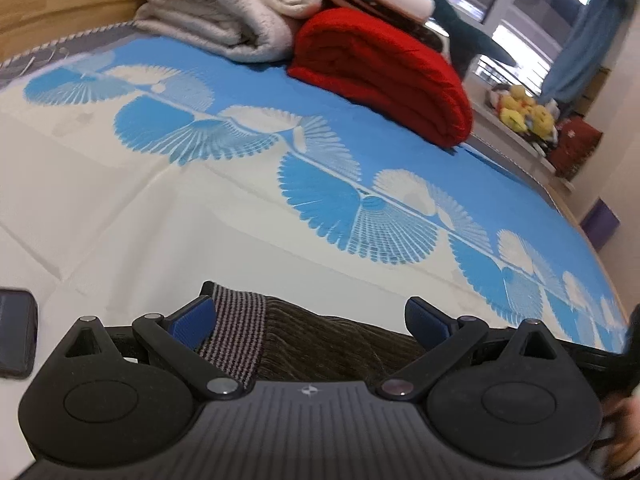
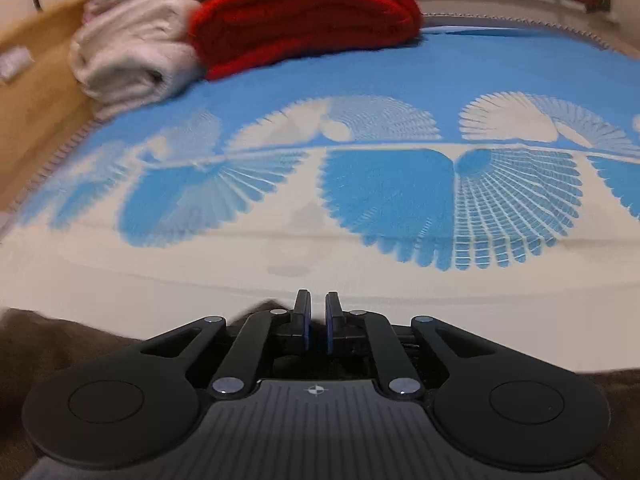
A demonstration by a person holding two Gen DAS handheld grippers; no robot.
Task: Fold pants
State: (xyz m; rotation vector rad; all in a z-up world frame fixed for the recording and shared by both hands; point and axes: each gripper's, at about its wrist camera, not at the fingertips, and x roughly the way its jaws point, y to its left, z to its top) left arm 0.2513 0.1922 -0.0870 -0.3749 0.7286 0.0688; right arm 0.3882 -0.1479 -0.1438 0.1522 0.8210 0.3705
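Right now I have both tongs low over the bed (image 1: 140, 208), whose cover is cream on the near side and blue farther off, with a row of blue and white fan shapes running across it.

Through the left wrist camera, my left tongs (image 1: 310, 318) stand spread wide. The pants (image 1: 320, 344), dark brown and ribbed, lie on the cream part of the cover right beneath them, and their striped waistband (image 1: 236, 332) sits between the blue pads (image 1: 196, 322), close against the left one. The pads do not press on the cloth from both sides. A dark flat device (image 1: 14, 332) lies on the cover at the left edge.

Through the right wrist camera, my right tongs (image 2: 318, 330) are pressed nearly together, only a thin slit between the blue pads. Brown cloth of the pants (image 2: 52, 352) lies under and to either side of the tool, and a little of it rises just behind the left finger, but I cannot tell whether any fabric is caught in that slit.

At the far end of the bed a folded red blanket (image 1: 380, 76) rests beside a stack of folded white blankets (image 1: 224, 12), the two touching. Yellow plush toys (image 1: 524, 110) sit on a ledge beyond the bed.
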